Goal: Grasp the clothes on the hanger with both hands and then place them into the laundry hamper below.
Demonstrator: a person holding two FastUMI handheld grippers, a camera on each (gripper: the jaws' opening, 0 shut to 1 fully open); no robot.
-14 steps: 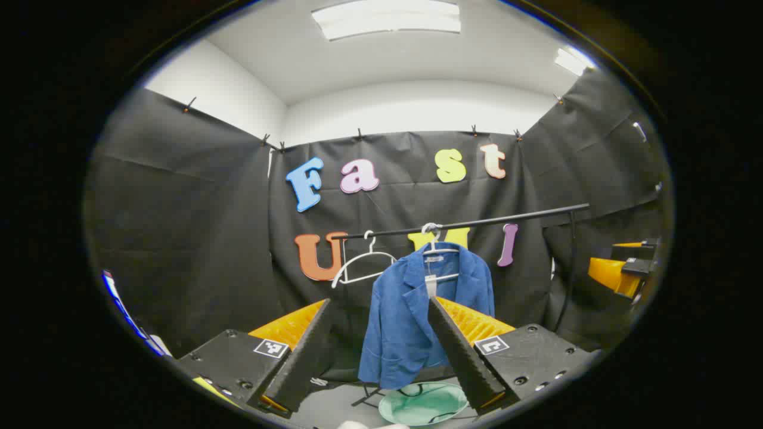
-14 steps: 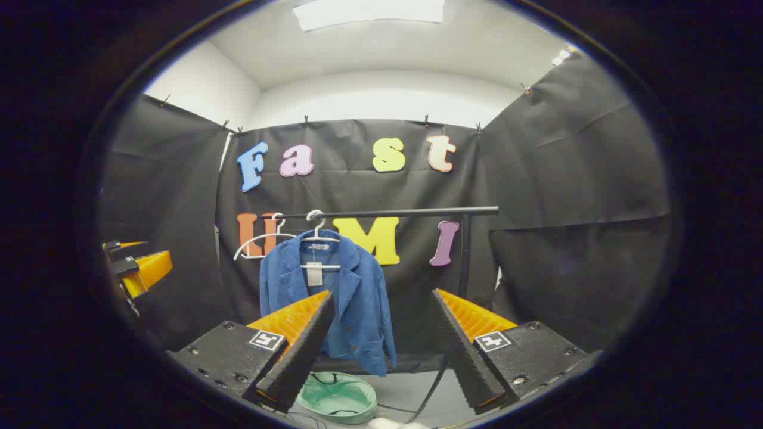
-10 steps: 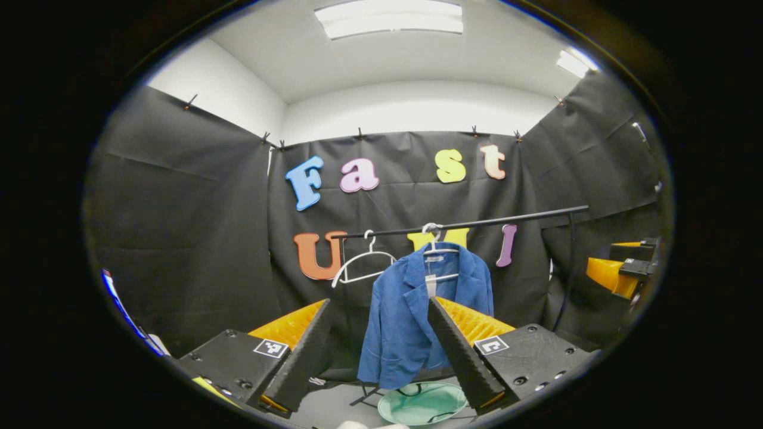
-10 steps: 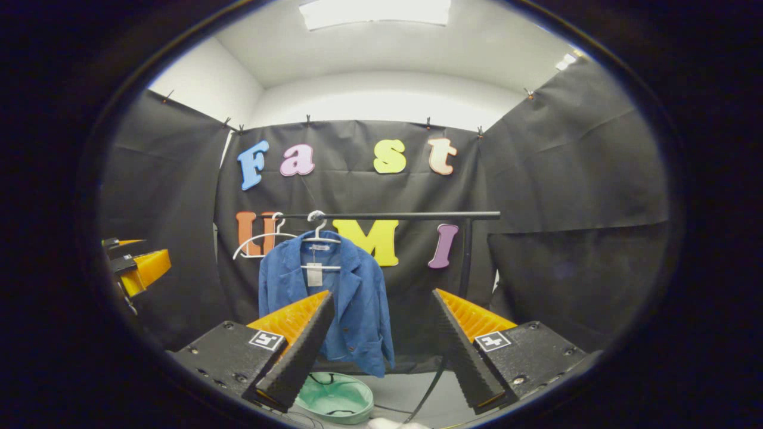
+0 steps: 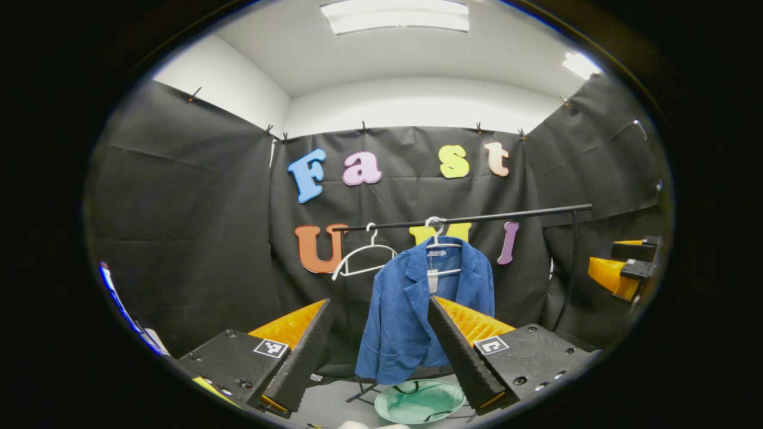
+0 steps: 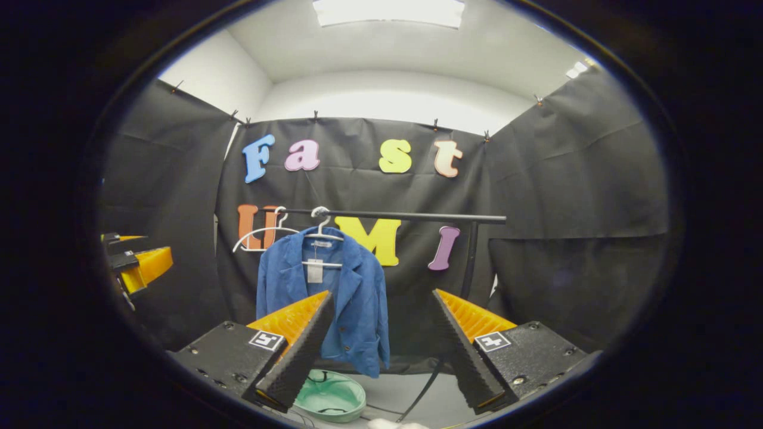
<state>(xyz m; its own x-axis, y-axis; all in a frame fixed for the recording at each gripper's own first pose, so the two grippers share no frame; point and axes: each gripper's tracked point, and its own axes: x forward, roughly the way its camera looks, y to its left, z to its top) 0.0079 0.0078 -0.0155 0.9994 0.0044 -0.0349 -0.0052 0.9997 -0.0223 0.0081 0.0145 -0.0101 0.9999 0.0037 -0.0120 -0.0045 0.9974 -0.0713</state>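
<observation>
Both the left hand-held gripper (image 5: 381, 351) and the right hand-held gripper (image 6: 381, 351) are spread apart and empty, well short of the blue jacket (image 5: 417, 316) hanging on its white hanger (image 5: 440, 241) from the rail (image 5: 477, 217). The green hamper (image 5: 419, 402) sits on the floor below it. If only one side gets pinched, the jacket could snag on the hanger or slide off and miss the hamper.

Blue jacket (image 5: 398, 325), woven cloth, matt, slightly coarse weave, paper tag at the collar. White hanger (image 5: 443, 243) beneath it and empty white hanger (image 5: 362, 260) alongside, smooth plastic, metal hooks. Black rail (image 5: 471, 218), metal tube, satin sheen. Green hamper (image 5: 419, 402), soft cloth or mesh, faintly glossy, dark wire rim. Left claw (image 5: 381, 351) and right claw (image 6: 381, 348), rigid plastic, matt, finger faces ribbed, bodies finely textured with screw heads. Wall drape, matt black cloth, creased. Floor (image 6: 405, 387), smooth, pale grey.
</observation>
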